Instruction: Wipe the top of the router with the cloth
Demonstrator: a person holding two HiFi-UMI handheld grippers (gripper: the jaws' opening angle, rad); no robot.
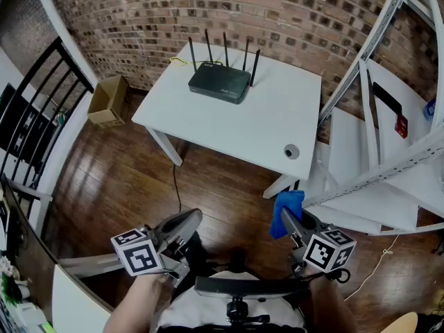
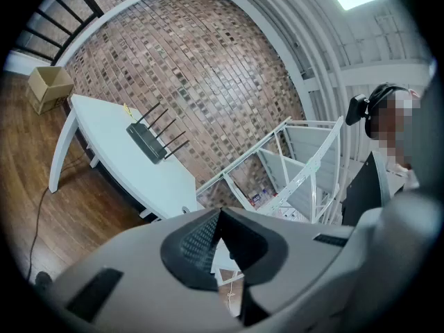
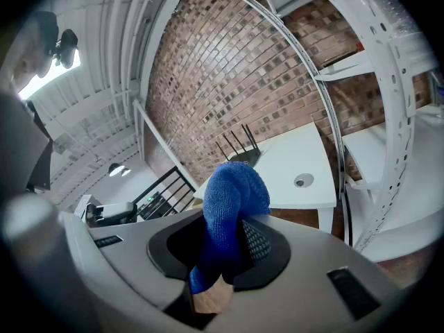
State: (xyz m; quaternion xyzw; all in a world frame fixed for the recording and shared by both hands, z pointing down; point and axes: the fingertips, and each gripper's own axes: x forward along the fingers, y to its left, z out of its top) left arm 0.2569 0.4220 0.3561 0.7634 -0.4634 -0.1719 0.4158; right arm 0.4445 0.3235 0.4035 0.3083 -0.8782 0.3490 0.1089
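Blue cloth [image 3: 229,207], bunched, clamped between the jaws of the right gripper [image 1: 290,222]; left gripper [image 2: 220,214] closed, empty. Router [image 1: 220,82], black, five upright antennas, on white table [image 1: 277,127], well apart ahead. Risk, judged: cloth snagging antennas or shoving the unsteadied router. Clamp visible only in right gripper view; head view alone shows the gap.

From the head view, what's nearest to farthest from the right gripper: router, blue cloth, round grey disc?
1. blue cloth, held in the right gripper jaws.
2. round grey disc, near right corner of the table.
3. router, far side of the table.
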